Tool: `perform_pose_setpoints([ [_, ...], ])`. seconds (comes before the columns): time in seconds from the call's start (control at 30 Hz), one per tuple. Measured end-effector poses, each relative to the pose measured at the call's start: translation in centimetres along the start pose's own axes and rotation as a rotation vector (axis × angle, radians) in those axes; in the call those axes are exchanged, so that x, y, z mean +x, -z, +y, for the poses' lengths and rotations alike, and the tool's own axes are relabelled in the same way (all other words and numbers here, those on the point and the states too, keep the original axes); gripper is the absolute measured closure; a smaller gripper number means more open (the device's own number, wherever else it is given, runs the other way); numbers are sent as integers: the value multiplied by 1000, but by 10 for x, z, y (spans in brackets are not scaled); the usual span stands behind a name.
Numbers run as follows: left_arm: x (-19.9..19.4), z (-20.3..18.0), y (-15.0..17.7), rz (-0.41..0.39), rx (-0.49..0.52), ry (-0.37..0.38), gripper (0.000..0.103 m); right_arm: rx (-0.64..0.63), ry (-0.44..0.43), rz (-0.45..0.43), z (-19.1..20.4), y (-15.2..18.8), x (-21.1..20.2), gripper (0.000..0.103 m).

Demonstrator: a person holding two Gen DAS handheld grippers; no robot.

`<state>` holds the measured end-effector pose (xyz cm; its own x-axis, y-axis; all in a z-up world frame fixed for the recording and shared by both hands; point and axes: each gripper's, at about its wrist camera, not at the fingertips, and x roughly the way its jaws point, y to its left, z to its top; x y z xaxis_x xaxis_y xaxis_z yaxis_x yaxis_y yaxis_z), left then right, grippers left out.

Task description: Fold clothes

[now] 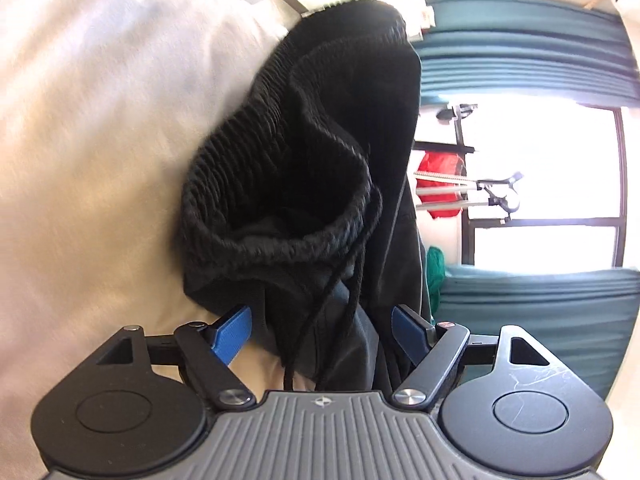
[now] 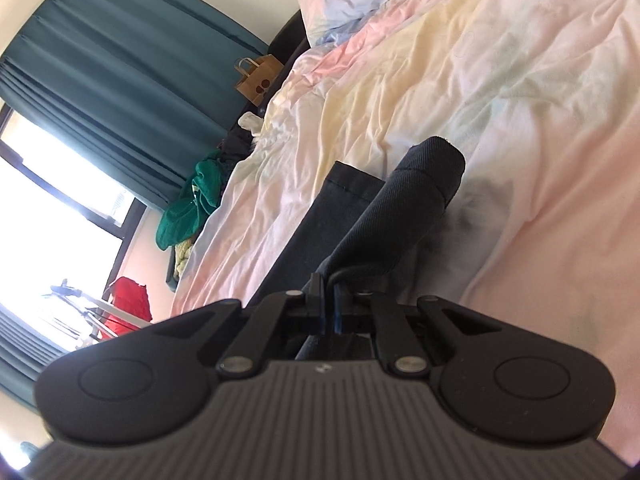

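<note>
A pair of black trousers [image 1: 304,168] with a ribbed elastic waistband and a loose drawstring [image 1: 320,320] hangs in front of my left gripper [image 1: 322,330]. The left jaws stand wide apart, with the fabric and drawstring between the blue pads [image 1: 232,332]. In the right wrist view, my right gripper [image 2: 328,304] is shut on the dark trouser legs [image 2: 384,216], which stretch away over the pastel bed sheet [image 2: 460,80]. The leg hems [image 2: 434,152] lie near the middle of the bed.
Cream bedding [image 1: 88,140] fills the left of the left wrist view. Teal curtains [image 2: 104,72], a bright window [image 1: 540,168], a drying rack with a red garment [image 2: 128,304], a green cloth [image 2: 192,208] and a paper bag [image 2: 258,78] stand beside the bed.
</note>
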<state>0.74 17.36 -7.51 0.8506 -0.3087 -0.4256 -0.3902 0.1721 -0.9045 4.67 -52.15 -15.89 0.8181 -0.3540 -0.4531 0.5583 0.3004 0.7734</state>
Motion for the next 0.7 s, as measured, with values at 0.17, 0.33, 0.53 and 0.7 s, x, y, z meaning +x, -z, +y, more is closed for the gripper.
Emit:
perform_pose_setpoints([
  [0.17, -34, -13, -7, -20, 51, -30, 25, 43, 12, 27, -8, 4, 2, 96],
  [0.33, -50, -60, -21, 1, 427, -257, 32, 34, 24, 41, -9, 4, 9, 96],
  [0.53, -111, -85, -43, -94, 848, -318, 22, 29, 26, 48, -10, 4, 12, 96],
  [0.7, -21, -86, -47, 111, 921, -282, 25, 44, 24, 50, -11, 4, 14, 96],
])
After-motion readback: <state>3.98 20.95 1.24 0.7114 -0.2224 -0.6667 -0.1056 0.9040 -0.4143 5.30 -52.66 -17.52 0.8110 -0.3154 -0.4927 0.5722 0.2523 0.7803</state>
